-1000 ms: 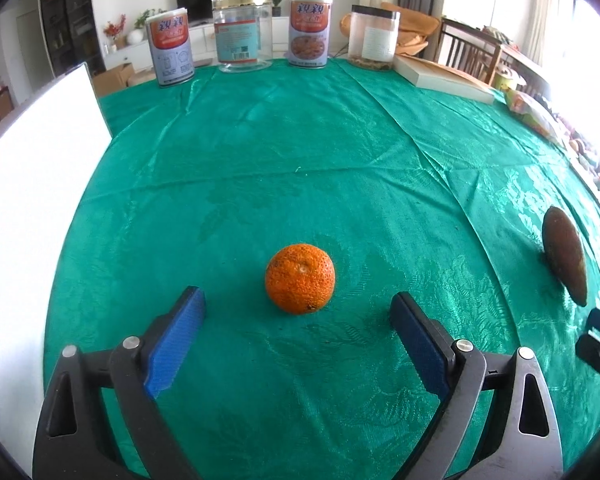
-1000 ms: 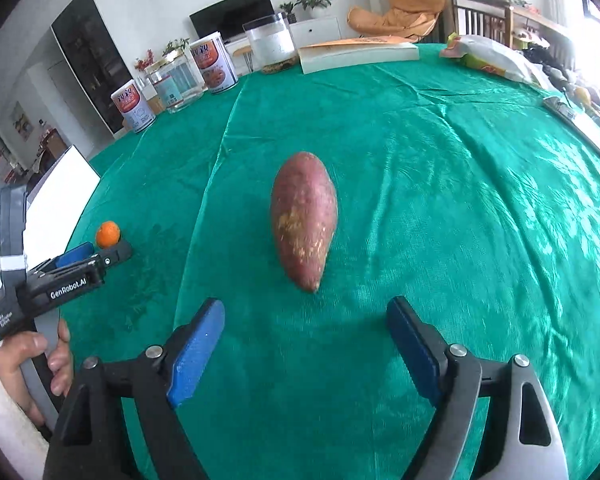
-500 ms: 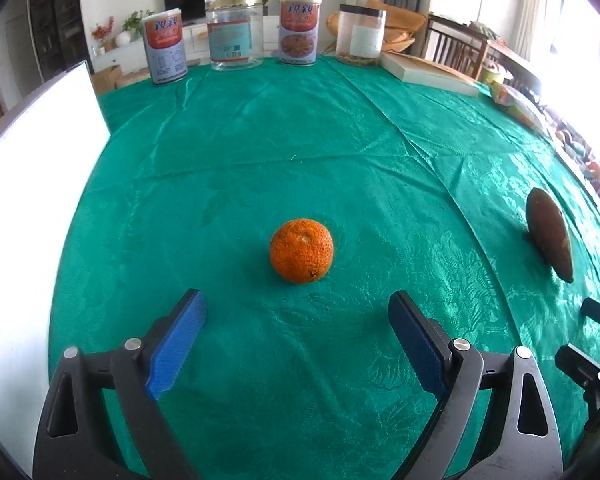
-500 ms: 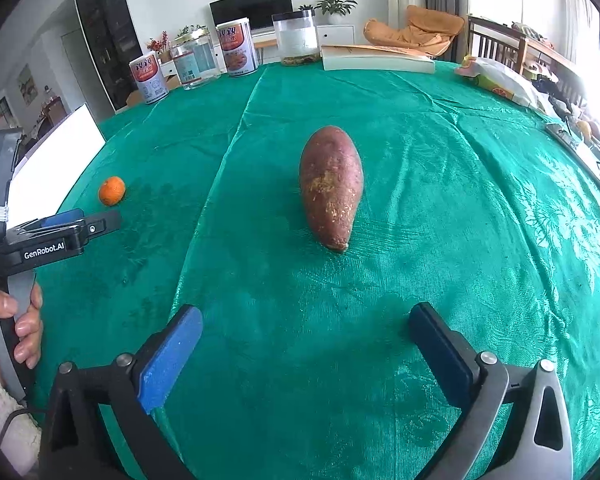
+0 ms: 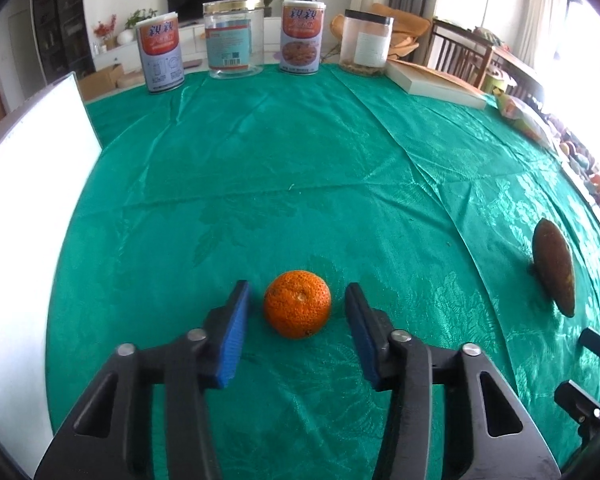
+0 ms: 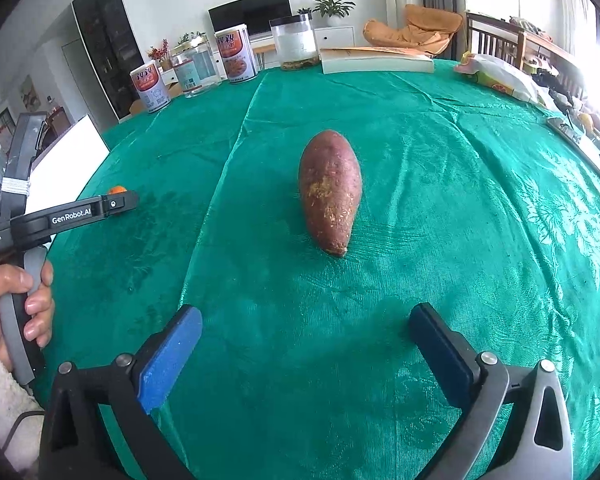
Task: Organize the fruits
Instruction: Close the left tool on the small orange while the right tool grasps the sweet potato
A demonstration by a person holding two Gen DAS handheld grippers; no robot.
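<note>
At the bottom centre of the left wrist view the left gripper [image 5: 297, 312] has its jaws apart on either side of the orange [image 5: 297, 309], with a thin strip of cloth showing between each blue pad and the peel, so no grip is made yet. The orange sits on the green tablecloth [image 5: 284, 168], low in the frame. In the right wrist view the right gripper [image 6: 306, 354] fills the bottom edge with its jaws wide apart and nothing between them; the sweet potato [image 6: 330, 190] lies in the middle of that frame, well clear of the pads, its narrow end pointing toward the camera.

By my reading the task is barely begun: both pieces lie loose on the cloth and far from each other, nothing is lifted, and no bowl or tray to receive them shows anywhere.

Along the top edge of the left wrist view stands a row of containers: two printed tins [image 5: 160, 58], a clear jar [image 5: 233, 38] that looks empty, and a clear black-lidded jar [image 5: 366, 42] with a thin brownish layer at its bottom. The tins are closed, so their contents are unknown.
</note>
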